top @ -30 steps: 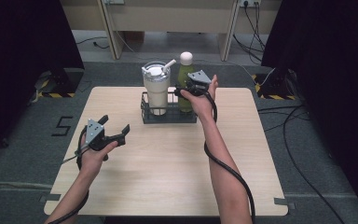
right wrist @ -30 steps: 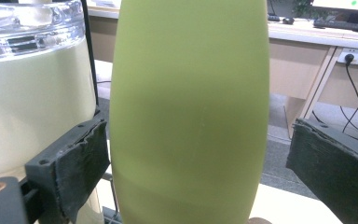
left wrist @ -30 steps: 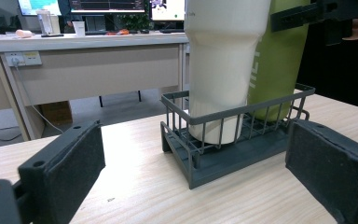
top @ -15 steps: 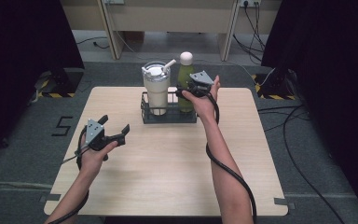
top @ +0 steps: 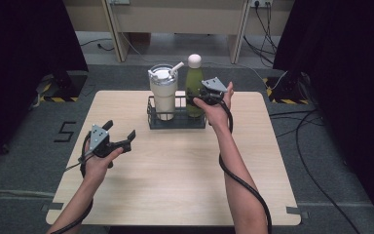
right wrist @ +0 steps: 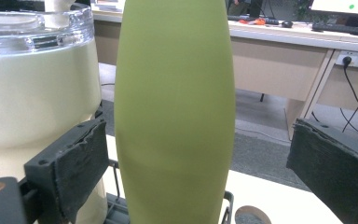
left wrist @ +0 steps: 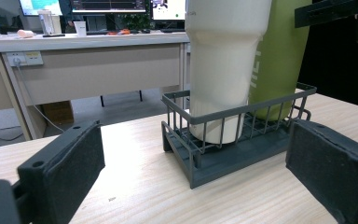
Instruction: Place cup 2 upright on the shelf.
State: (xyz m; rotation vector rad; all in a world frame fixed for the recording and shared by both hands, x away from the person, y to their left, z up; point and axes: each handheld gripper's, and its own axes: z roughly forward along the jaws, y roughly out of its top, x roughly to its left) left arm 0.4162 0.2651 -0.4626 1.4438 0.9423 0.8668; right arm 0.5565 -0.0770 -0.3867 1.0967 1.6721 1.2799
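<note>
Over the last second the right gripper (top: 198, 95) has edged a little closer to the green bottle (top: 194, 87), while the left gripper (top: 121, 138) has stayed where it was, low over the bench (top: 175, 170) on the person's left. In the right gripper view the fingers (right wrist: 70, 172) stand spread wide, one on each side of the bottle's body, not pressing on it; the left one sits in the gap between the bottle and the cream tumbler (right wrist: 32, 93). The bottle stands upright in the right end of a dark wire rack (top: 175, 119) at the far middle of the bench, with the tumbler upright just beside it in the left end. The left gripper's fingers (left wrist: 65, 168) are released too, holding nothing, and point toward the rack from well apart.
</note>
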